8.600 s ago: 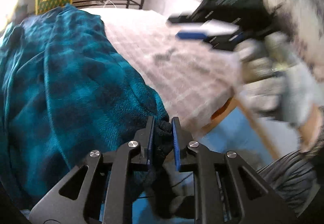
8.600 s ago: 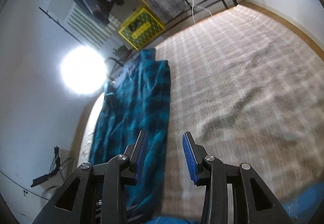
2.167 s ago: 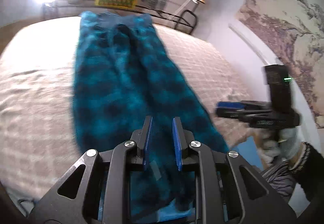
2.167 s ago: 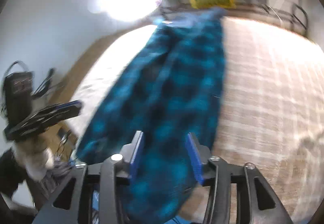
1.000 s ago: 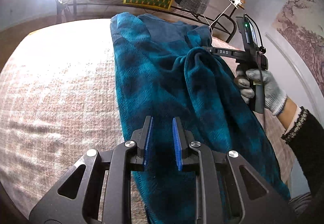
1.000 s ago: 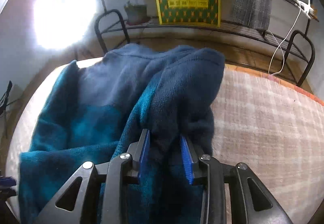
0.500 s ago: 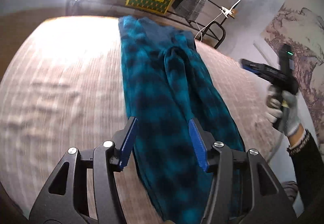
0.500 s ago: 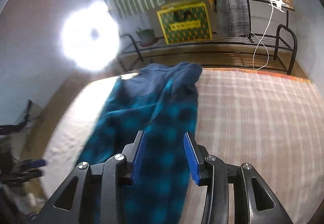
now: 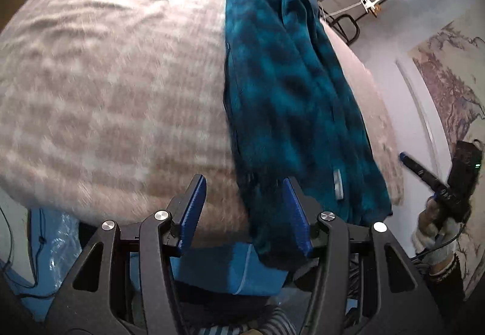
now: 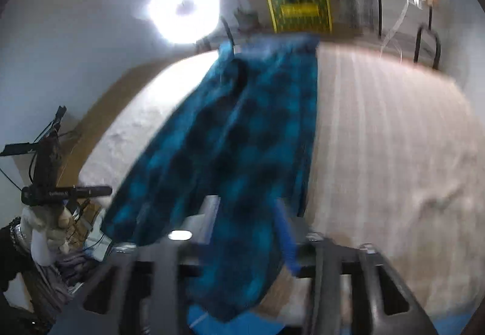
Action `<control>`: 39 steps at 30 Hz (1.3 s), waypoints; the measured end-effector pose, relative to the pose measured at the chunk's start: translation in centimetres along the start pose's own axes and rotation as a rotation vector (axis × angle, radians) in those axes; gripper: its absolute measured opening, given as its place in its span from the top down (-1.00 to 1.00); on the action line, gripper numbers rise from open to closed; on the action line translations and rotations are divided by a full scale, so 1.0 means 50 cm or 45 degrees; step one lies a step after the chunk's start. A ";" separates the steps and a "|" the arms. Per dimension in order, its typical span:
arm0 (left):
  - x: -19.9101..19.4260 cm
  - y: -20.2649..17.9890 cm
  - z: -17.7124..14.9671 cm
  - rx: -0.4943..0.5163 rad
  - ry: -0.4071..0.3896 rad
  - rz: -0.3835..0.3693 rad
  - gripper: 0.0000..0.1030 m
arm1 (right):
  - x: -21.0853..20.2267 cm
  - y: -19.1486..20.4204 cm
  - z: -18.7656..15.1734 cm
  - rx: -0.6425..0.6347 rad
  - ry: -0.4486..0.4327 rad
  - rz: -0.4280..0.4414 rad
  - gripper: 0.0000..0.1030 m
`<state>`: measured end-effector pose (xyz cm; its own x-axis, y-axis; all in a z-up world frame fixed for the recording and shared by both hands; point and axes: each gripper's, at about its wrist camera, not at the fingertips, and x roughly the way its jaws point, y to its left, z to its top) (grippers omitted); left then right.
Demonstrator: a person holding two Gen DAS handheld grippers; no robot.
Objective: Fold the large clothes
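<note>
Hanging over the near edge of the bed (image 9: 106, 86), the teal checked garment (image 9: 288, 92) lies in a long strip toward the far end. The left gripper (image 9: 247, 210) has its fingers spread, with the hem beside the right finger but not pinched. The right gripper (image 10: 251, 229) is blurred; its fingers have just been closing a little, cloth lies between them, and I cannot tell if they press it. Beyond stands a yellow crate (image 10: 298, 11).
</note>
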<state>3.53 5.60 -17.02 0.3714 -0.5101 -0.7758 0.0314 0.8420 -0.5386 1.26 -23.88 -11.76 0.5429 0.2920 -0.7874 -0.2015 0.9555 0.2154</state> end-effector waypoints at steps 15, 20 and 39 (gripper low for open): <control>0.034 0.016 -0.053 -0.147 0.076 -0.151 -0.08 | 0.008 -0.105 -0.120 0.212 0.103 0.048 -0.21; 0.053 -0.007 -0.056 -0.120 0.115 -0.228 -0.08 | 0.059 -0.129 -0.125 0.348 0.175 0.259 -0.19; 0.024 -0.064 -0.031 -0.092 0.055 -0.401 0.63 | 0.087 -0.065 -0.125 0.441 0.109 0.590 0.82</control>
<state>2.44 1.99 -16.75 0.3138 -0.7521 -0.5795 0.0721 0.6275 -0.7753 -0.81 -25.96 -19.47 0.3908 0.6922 -0.6067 -0.1163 0.6910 0.7135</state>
